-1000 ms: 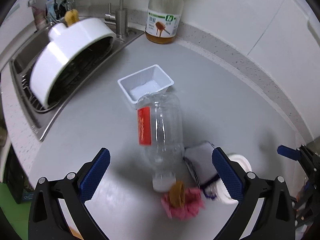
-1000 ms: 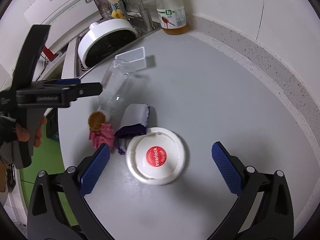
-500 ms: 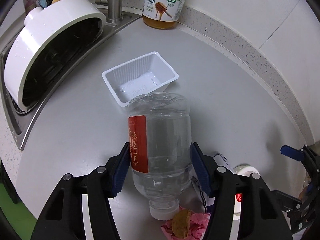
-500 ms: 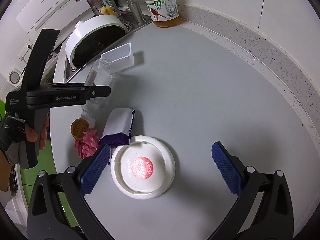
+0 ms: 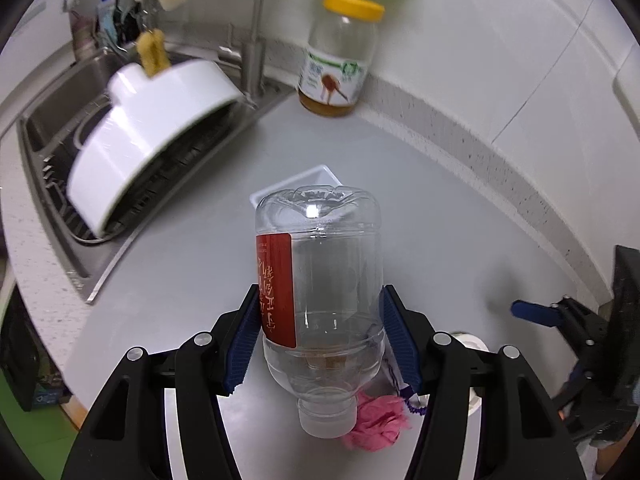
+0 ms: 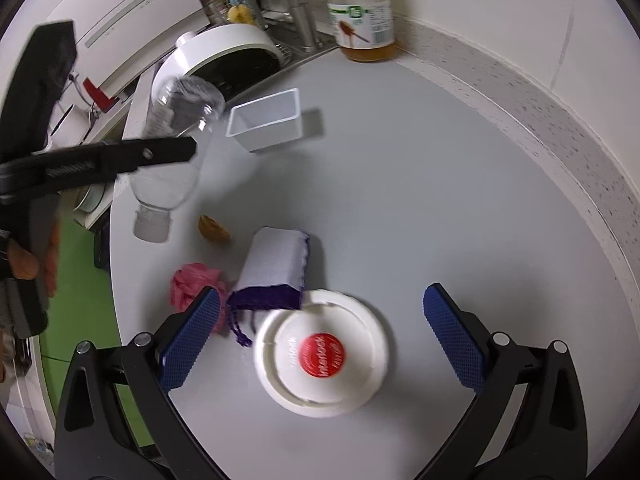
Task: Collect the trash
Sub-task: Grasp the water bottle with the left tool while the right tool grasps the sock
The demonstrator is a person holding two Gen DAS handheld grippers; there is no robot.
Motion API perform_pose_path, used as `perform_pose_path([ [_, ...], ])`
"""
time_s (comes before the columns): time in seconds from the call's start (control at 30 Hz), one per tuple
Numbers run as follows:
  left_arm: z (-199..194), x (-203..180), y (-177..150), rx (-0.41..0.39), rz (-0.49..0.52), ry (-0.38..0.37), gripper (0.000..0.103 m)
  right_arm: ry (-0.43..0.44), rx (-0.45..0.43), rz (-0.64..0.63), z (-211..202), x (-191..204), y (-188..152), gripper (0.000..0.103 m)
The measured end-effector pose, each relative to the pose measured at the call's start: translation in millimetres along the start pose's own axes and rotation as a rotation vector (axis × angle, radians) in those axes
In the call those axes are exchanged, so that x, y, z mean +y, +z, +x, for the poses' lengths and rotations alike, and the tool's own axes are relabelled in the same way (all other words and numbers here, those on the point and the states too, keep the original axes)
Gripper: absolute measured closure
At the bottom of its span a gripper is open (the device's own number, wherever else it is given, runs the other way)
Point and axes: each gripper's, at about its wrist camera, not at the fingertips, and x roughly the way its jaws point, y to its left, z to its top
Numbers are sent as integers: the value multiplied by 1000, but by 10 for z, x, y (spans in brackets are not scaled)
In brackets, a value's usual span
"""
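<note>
My left gripper is shut on a clear plastic bottle with a red label, cap end toward me, held above the grey counter; it also shows in the right wrist view. A pink crumpled wrapper lies below it, also seen in the right wrist view. My right gripper is open over a white round lid with a red sticker. A purple-edged white pouch, a brown scrap and a white plastic tray lie on the counter.
A honey jar with a yellow lid stands by the back wall. A white pot leans in the sink rack at left beside the tap. The counter's edge drops to a green floor at left.
My left gripper closed on the bottle and lifted it off the counter. The right gripper drew nearer the white lid and stayed open.
</note>
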Motion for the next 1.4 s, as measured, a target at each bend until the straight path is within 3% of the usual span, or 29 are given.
perform_pose_path([
  [0.3,-334,326,-176,-50,-42,33,45,-7,43,-81,336,237,97,6],
  [0.63,-451,531,-327,-69,-90,31,45,-30,71,-123,455,375,111,95],
  [1.03,-922,440,-628,-122,-121,57,45,12,-33,-161,-224,561,165,97],
  [1.23,-1357,495,-1063,-171,-186,115,45,75,-94,-286,-588,1038,148,97],
  [1.4,-1741,655,-1558,-203,-274,180,45,158,-96,-401,-655,1620,43,97],
])
